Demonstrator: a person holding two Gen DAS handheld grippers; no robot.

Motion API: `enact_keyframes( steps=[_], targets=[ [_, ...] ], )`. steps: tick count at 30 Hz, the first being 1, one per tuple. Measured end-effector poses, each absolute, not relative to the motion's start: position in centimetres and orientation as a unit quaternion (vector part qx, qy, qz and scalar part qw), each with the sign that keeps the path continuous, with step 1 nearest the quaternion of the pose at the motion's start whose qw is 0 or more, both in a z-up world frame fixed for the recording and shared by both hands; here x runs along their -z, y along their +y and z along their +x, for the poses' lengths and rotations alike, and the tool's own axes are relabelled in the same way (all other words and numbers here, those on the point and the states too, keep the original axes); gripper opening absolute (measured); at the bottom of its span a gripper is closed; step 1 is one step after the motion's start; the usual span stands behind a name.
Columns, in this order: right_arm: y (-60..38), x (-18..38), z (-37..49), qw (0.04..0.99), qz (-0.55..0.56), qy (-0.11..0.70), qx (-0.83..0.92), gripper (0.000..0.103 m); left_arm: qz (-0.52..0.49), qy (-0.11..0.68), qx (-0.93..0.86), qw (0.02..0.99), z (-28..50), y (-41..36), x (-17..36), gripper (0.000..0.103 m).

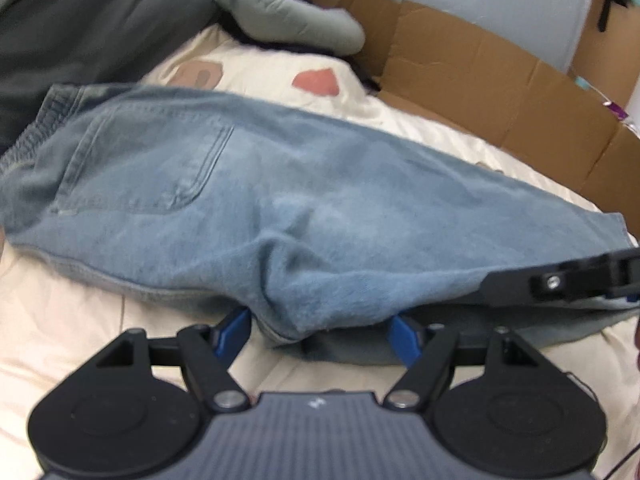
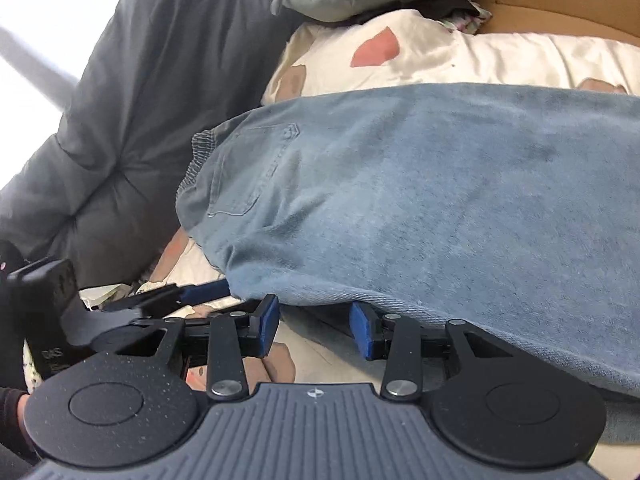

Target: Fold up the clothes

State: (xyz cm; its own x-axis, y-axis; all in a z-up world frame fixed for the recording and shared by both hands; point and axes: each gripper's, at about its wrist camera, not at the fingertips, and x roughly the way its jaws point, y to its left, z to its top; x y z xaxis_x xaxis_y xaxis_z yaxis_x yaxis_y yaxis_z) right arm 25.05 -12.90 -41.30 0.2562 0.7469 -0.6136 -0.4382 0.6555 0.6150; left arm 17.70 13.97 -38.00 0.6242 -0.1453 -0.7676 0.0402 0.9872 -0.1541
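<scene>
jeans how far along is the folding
Done: the light blue denim jeans lie doubled lengthwise, back pocket up, on the cream bedspread. In hand: left tongs and right tongs sit open at the near edge. Left: folding them shorter.

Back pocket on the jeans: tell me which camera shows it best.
The left wrist view. There the back pocket lies large and whole, its stitched edges traceable despite some blur. The right wrist view shows the same pocket smaller and foreshortened near the elastic waistband, with fainter stitching.
</scene>
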Motion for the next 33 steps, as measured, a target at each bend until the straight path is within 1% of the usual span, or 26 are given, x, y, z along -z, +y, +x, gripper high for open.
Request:
enact_keyframes(
  steps=[7, 9, 10, 12, 13, 14, 15, 16, 18, 21, 26, 30, 33],
  targets=[
    [-12.9, 41.2, 25.2, 0.780, 0.157, 0.471, -0.381, 0.041, -0.095, 0.416, 0.046, 0.903, 18.3, 14.6, 39.4, 0.076],
    [-12.9, 41.1, 25.1, 0.780, 0.155, 0.470, -0.382, 0.041, -0.110, 0.419, 0.045, 0.900, 18.8, 14.9, 39.7, 0.074],
    [-12.9, 41.1, 25.0, 0.781, 0.153, 0.470, -0.383, 0.041, -0.123, 0.422, 0.048, 0.897, 18.9, 15.2, 39.9, 0.070],
    [-13.0, 41.1, 24.8, 0.781, 0.148, 0.470, -0.385, 0.041, -0.131, 0.433, 0.048, 0.891, 19.0, 15.4, 39.9, 0.054],
    [-13.0, 41.1, 24.7, 0.781, 0.146, 0.470, -0.385, 0.041, -0.127, 0.438, 0.046, 0.889, 19.0, 15.6, 39.8, 0.049],
    [-13.0, 41.1, 24.5, 0.781, 0.144, 0.470, -0.386, 0.041, -0.128, 0.445, 0.045, 0.885, 18.9, 15.9, 39.7, 0.040],
    [-13.0, 41.1, 24.4, 0.781, 0.142, 0.470, -0.387, 0.041, -0.136, 0.454, 0.043, 0.879, 18.8, 16.3, 39.5, 0.027],
    [-13.1, 41.1, 24.3, 0.780, 0.140, 0.470, -0.387, 0.041, -0.140, 0.462, 0.043, 0.875, 18.7, 16.7, 39.4, 0.026],
    [-13.1, 41.1, 24.0, 0.780, 0.136, 0.471, -0.389, 0.041, -0.133, 0.474, 0.049, 0.869, 18.5, 17.2, 39.0, 0.019],
    [-13.2, 41.2, 23.7, 0.780, 0.132, 0.472, -0.389, 0.041, -0.122, 0.484, 0.055, 0.865, 18.0, 17.8, 38.3, 0.016],
    [-13.4, 41.3, 23.5, 0.782, 0.125, 0.473, -0.387, 0.041, -0.126, 0.490, 0.057, 0.860, 17.8, 18.6, 36.8, 0.014],
    [-13.5, 41.6, 23.1, 0.783, 0.109, 0.477, -0.383, 0.042, -0.103, 0.499, 0.065, 0.858, 17.7, 18.8, 36.0, 0.014],
    [-13.6, 42.2, 22.7, 0.781, 0.092, 0.487, -0.380, 0.042, -0.075, 0.509, 0.071, 0.854, 17.7, 18.6, 36.4, 0.013]
  ],
)
